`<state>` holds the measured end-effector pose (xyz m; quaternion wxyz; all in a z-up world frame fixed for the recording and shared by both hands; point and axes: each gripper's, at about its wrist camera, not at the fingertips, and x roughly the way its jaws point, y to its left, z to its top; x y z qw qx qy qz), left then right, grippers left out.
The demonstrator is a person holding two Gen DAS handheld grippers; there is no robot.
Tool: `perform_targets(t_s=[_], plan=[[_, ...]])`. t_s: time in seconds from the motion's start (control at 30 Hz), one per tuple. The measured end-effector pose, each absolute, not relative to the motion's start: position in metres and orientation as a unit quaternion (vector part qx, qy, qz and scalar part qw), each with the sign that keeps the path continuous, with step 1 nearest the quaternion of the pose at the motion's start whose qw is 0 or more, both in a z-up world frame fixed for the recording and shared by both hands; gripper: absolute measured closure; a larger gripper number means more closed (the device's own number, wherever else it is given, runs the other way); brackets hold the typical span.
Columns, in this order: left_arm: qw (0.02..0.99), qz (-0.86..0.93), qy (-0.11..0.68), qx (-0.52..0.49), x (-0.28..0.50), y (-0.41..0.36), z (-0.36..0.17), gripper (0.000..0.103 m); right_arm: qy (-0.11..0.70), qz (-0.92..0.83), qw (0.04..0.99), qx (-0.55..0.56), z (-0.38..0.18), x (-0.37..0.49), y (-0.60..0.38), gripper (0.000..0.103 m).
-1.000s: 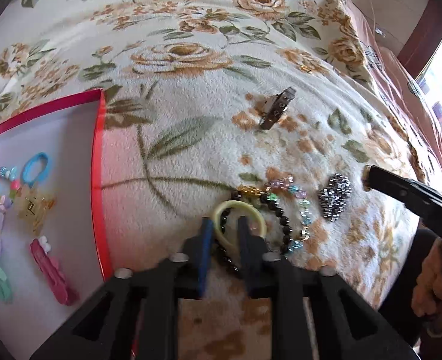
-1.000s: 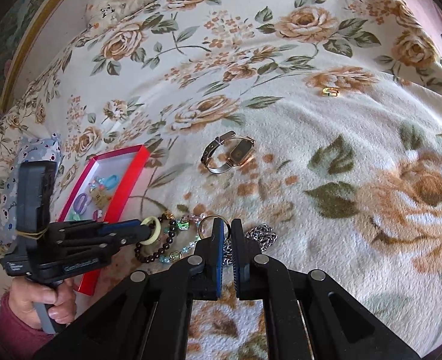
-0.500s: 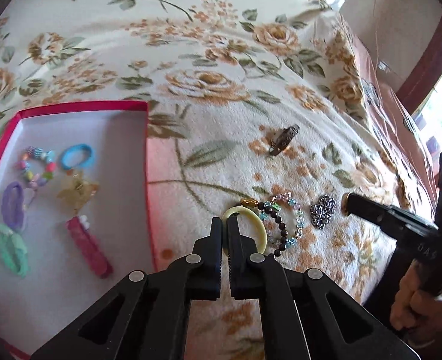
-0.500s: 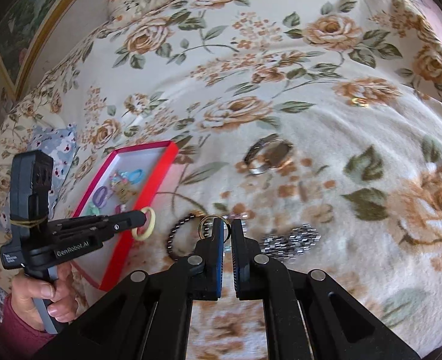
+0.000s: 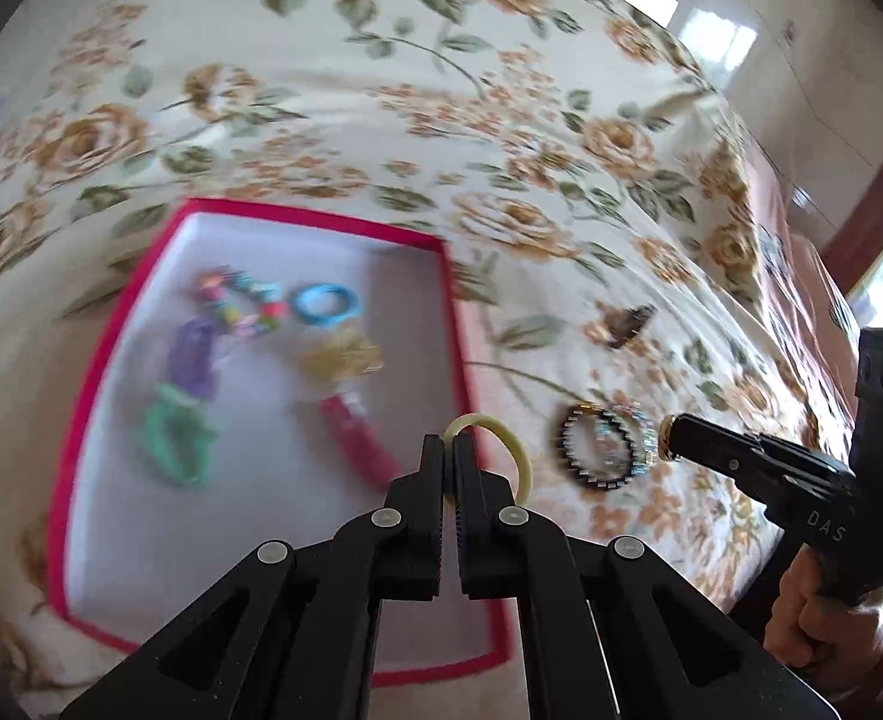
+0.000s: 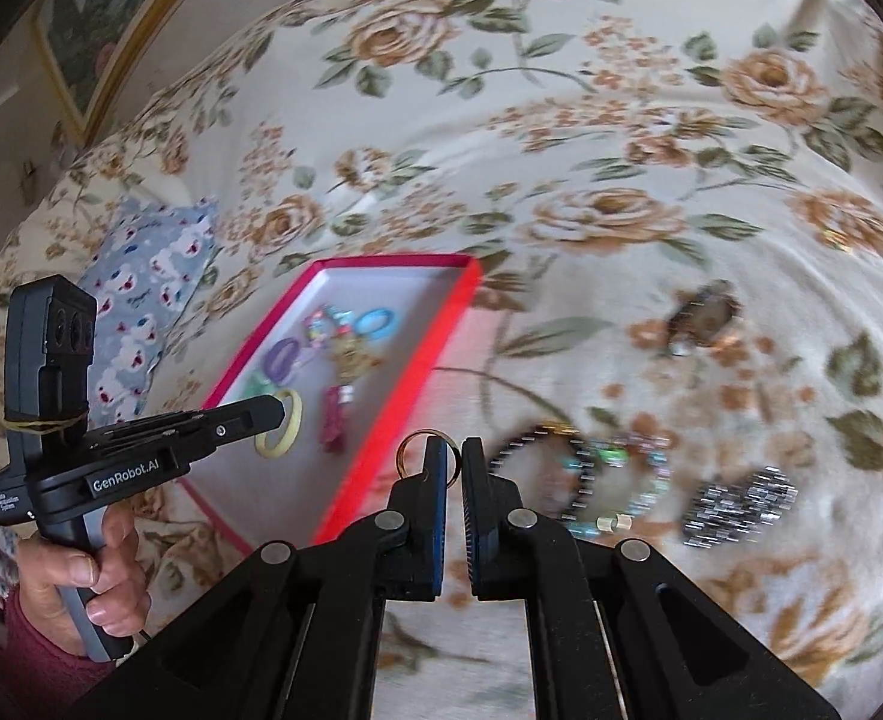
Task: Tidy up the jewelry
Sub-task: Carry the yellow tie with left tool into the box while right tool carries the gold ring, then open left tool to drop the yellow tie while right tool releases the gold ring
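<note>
My left gripper (image 5: 448, 450) hangs over the red tray (image 5: 459, 354), jaws clamping one yellow ring (image 5: 516, 450); my right gripper (image 6: 454, 456) pinches one gold ring (image 6: 408, 456).

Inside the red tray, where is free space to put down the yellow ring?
The tray is bare along its right wall and near edge, beside the pink clip. The far left is crowded. The left gripper holds the yellow ring there.
</note>
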<state>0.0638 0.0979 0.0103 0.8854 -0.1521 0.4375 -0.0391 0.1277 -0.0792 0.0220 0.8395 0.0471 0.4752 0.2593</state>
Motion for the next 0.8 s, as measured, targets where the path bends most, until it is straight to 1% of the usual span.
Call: perform_targets(t_s=[0.17,0.4,0.8], plan=[[0.887,-0.005,0.429,-0.169,0.038,0.127,0.015,0.101,0.478,0.293,0.827,0.031,0.019,0.126,-0.042,0.099],[0.884,0.024,0.428,-0.185,0.022,0.155,0.013,0.101,0.485,0.329,0.810,0.011,0.010,0.125,0.003,0.099],[0.872,0.058,0.441,-0.203,0.026,0.179,-0.008,0.101,0.513,0.357,0.780,-0.012,-0.019,0.124,0.047,0.099]])
